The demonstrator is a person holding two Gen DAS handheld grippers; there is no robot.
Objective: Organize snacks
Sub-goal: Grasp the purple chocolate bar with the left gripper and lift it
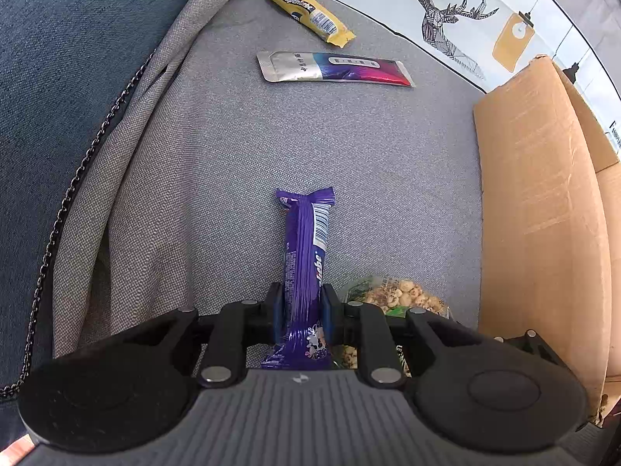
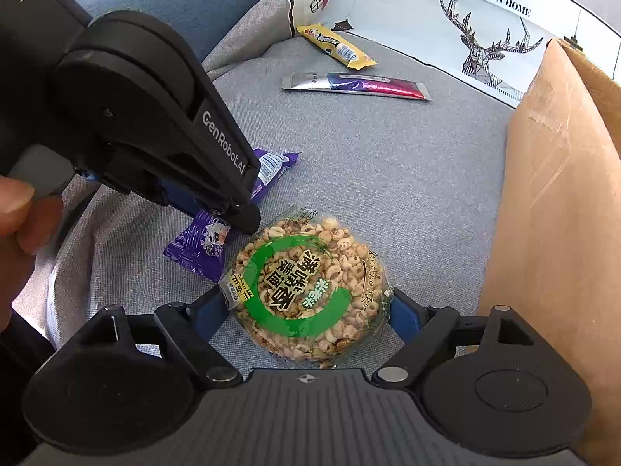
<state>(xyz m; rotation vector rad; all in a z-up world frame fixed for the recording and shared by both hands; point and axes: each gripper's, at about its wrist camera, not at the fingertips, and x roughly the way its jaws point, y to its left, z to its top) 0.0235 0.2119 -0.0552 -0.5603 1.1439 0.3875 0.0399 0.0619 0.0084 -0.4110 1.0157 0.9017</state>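
Purple bar (image 1: 304,272) between left hand-held gripper (image 1: 302,303) pads

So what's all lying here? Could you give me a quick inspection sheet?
Surface: grey sofa cushion.
Job's things: purple bar, round puffed-grain pack, yellow bar, silver sachet, cardboard box.
Clutter: nothing seen.
Grippers: left gripper shut on the purple bar; right gripper around the pack, whether it grips cannot be told.
Cables: black chain at the cushion's edge.
Surroundings: deer-print pillow, blue backrest.
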